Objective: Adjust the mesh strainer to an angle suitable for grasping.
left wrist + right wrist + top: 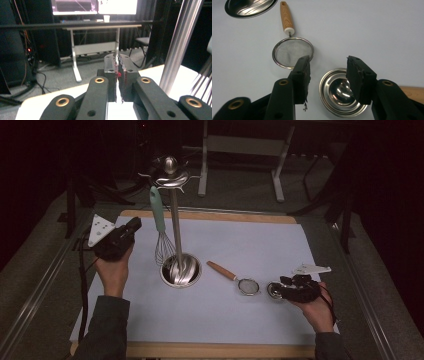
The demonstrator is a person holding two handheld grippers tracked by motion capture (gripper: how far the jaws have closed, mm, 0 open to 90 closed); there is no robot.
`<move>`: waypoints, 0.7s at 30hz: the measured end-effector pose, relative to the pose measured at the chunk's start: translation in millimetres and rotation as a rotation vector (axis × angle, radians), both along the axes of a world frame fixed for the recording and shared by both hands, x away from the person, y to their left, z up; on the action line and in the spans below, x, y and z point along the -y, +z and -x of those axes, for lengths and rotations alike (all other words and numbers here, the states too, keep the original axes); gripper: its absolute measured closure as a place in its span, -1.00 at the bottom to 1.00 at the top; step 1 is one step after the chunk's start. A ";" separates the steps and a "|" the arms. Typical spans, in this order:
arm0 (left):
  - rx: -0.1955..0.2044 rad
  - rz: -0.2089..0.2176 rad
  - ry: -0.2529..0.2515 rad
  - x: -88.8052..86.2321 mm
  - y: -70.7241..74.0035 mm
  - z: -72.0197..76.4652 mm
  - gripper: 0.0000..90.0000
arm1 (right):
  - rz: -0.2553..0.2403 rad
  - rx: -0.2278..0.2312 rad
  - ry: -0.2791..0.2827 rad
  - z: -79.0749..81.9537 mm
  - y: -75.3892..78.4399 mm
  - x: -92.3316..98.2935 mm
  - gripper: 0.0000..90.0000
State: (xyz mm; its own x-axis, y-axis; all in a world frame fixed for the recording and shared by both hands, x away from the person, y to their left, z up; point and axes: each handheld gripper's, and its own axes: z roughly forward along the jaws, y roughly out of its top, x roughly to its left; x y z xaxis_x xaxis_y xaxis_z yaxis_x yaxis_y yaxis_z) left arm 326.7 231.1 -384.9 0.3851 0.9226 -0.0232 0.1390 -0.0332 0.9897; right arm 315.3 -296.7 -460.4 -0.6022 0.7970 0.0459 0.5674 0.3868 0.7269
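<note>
The left claw [131,226] sits left of the stand [176,235], lifted off the table [250,320]; in the left gripper view its ridged black pads are pressed together with nothing between them. The stand is a slim polished steel pole rising from a round, shiny dish base [180,270] to a hooked top with a ball knob. A whisk [161,232] with a smooth mint-green handle and thin wire loops hangs from it, its wires reaching down to the base. Right of the base lies a small strainer [240,280]: a tapered wooden handle, a white collar and a round fine-mesh bowl in a steel ring. Just right of the strainer rests a small, shallow mirror-bright steel bowl [342,93]. The right claw [328,75] hovers over this bowl, spread wide, holding nothing. A pale, matte sheet covers the wood-edged table.
</note>
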 end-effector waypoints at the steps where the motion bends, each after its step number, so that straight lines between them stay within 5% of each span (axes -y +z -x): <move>1: -0.010 -0.004 0.001 0.1 -4.6 0.6 0.89 | 0.005 -0.002 0.002 -0.3 -0.2 -0.6 0.20; 21: -0.183 0.008 0.012 -5.7 -92.7 15.5 0.87 | 0.018 -0.007 0.023 -1.3 -2.2 -9.6 0.21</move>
